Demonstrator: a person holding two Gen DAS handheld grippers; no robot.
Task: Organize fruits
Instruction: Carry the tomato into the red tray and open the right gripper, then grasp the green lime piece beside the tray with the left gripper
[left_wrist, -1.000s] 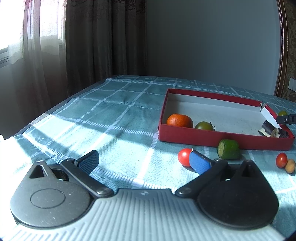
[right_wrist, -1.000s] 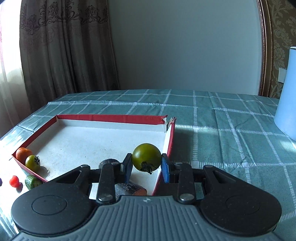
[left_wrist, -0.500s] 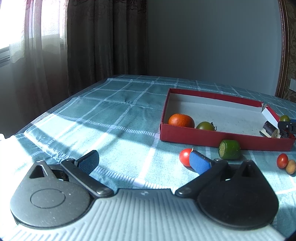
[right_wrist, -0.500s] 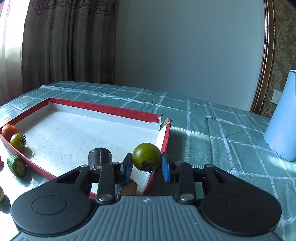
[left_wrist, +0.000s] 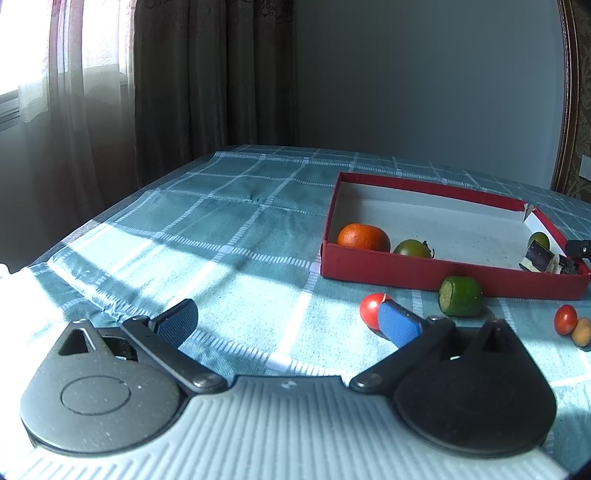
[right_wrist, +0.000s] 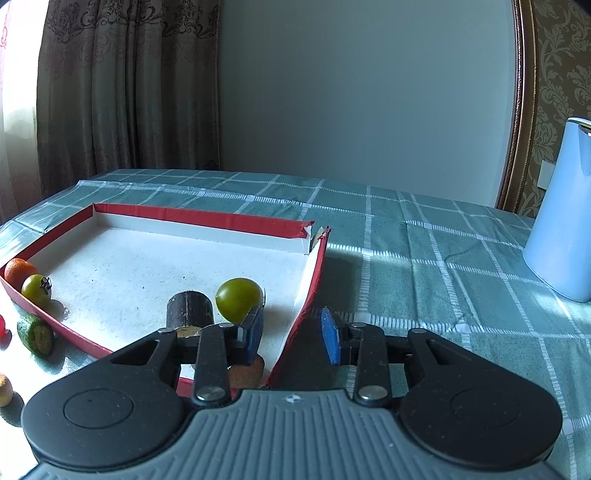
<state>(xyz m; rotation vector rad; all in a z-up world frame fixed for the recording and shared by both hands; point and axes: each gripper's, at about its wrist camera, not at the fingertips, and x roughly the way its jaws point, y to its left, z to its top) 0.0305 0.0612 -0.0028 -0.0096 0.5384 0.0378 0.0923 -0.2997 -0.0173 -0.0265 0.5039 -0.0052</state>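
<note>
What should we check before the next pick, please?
1. Right gripper empty: ok, jaws apart, nothing between them.
2. Green tomato in the box: ok, it rests on the floor beside the dark cylinder.
3. That tomato clear of the right gripper: cannot tell, one finger overlaps it in the view.
4. Left gripper ready: ok, jaws wide apart and empty.
5. All fruit boxed: not ok. The red tomato, cut green fruit, small red tomato and tan fruit lie on the cloth outside.
</note>
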